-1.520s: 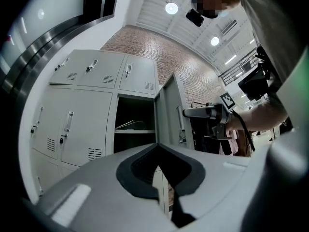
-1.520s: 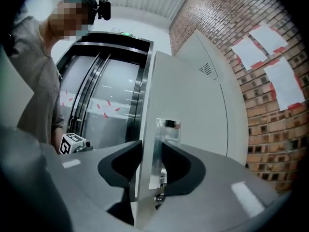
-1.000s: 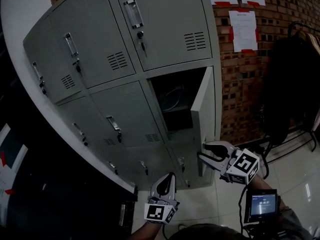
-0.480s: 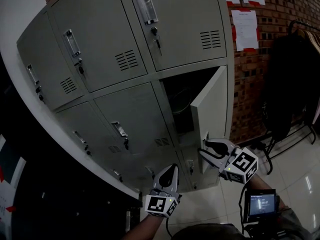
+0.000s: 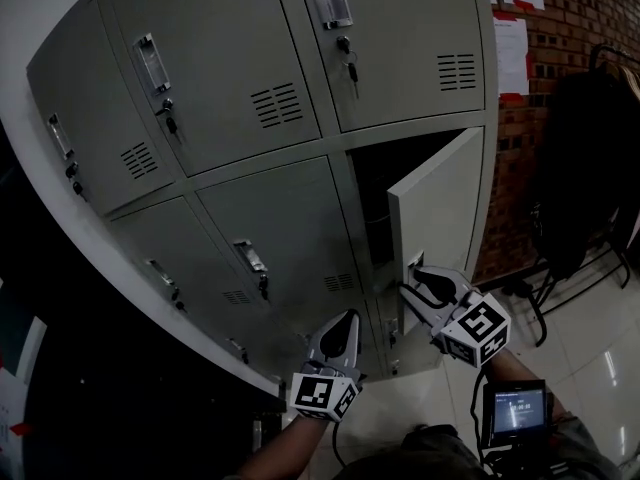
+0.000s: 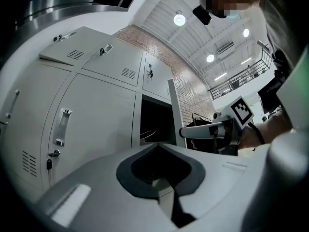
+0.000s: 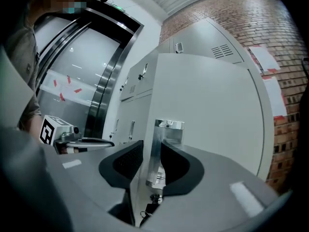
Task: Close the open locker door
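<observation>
Locker bank (image 5: pixel 250 88), grey steel, fills most of the head view, with all doors but one shut. Brick wall (image 5: pixel 600 18) stands to its right. Dark garment (image 5: pixel 590 168) hangs on a rack against that wall. Open door (image 5: pixel 440 208) is in the right-hand column, one row below the top visible row. It is hinged on its right side and swung partway out, with the dark compartment (image 5: pixel 372 198) exposed behind it. Papers (image 5: pixel 512 53) are taped to the brick above the garment.

Right gripper (image 5: pixel 412 280) is at the door's free edge, low down. Its jaws straddle that edge and are clamped on it, one pad inside, the other against the metal handle (image 7: pixel 166 129) on the outer face. Left gripper (image 5: pixel 345 320) hangs lower and to the left, in front of the closed lockers and apart from them, jaws clenched together with nothing between them. Small screen (image 5: pixel 516 408) sits on the right forearm. Key (image 7: pixel 150 208) hangs just under the handle.
</observation>
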{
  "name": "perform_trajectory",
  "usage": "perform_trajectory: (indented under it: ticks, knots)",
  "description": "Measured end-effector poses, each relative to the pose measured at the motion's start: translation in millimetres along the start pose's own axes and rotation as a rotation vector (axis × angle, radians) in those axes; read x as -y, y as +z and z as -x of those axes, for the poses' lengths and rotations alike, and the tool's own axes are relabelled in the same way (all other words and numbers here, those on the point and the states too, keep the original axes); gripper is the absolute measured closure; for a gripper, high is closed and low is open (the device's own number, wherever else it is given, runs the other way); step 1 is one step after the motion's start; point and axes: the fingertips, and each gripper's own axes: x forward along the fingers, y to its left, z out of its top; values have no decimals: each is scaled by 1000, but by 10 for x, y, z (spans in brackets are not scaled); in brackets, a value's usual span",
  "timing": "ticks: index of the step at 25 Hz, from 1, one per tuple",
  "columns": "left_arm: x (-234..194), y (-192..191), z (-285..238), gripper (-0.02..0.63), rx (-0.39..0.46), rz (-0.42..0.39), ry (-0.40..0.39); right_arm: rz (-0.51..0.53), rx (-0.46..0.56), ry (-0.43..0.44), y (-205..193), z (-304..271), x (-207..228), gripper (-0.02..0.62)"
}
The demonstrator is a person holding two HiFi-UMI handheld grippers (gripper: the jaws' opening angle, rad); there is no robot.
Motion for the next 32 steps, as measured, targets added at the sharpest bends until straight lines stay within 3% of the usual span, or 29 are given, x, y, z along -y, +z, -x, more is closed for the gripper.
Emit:
perform_trajectory:
  ticks: [17, 32]
  knots:
    - [-697, 41, -368, 604, 19, -19, 88, 27, -67, -91, -107, -834, 304, 485]
    - [-989, 57, -442, 604, 26, -31, 117, -6, -70, -171, -163, -1206, 605, 515]
